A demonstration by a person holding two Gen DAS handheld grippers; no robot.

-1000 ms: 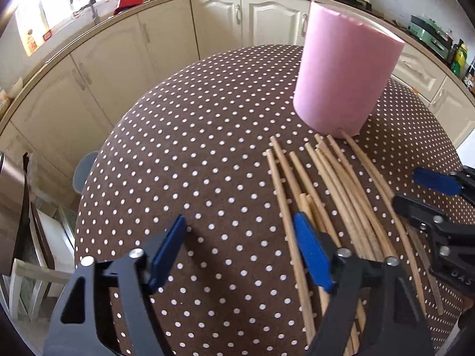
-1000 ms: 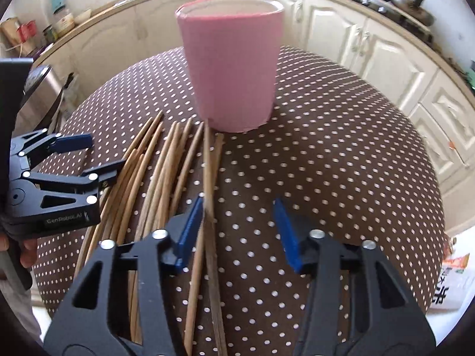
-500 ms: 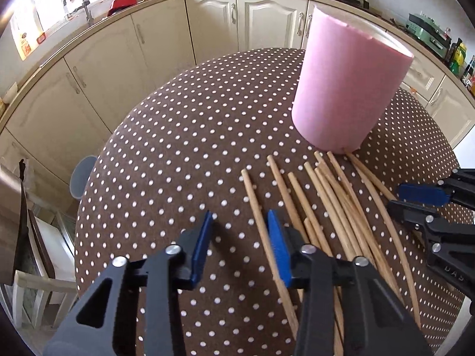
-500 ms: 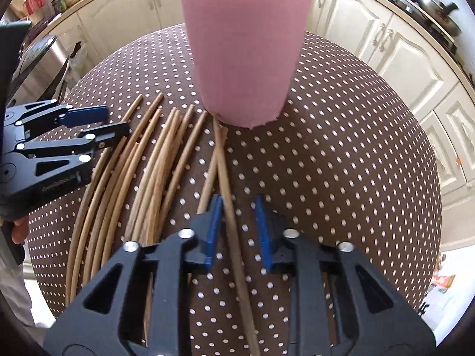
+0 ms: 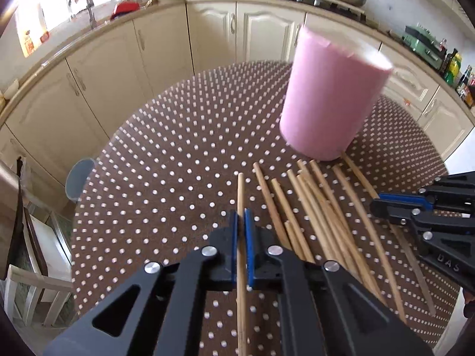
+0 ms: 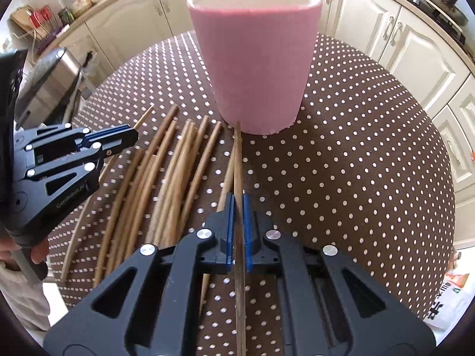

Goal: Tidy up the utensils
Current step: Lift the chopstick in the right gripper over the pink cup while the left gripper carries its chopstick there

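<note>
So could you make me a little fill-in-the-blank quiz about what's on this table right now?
1. The tall holder standing on the dotted tablecloth is coloured ____.
2. The left gripper is shut on a single ____.
3. The right gripper holds a chopstick whose far tip reaches the ____ of the holder.
4. The loose chopsticks lie between the two ____.

Missing words: pink; chopstick; base; grippers

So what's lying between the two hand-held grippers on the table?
The loose chopsticks, fanned side by side on the dotted cloth, fill the stretch between the left hand-held gripper and the right. The right wrist view shows it best.
</note>
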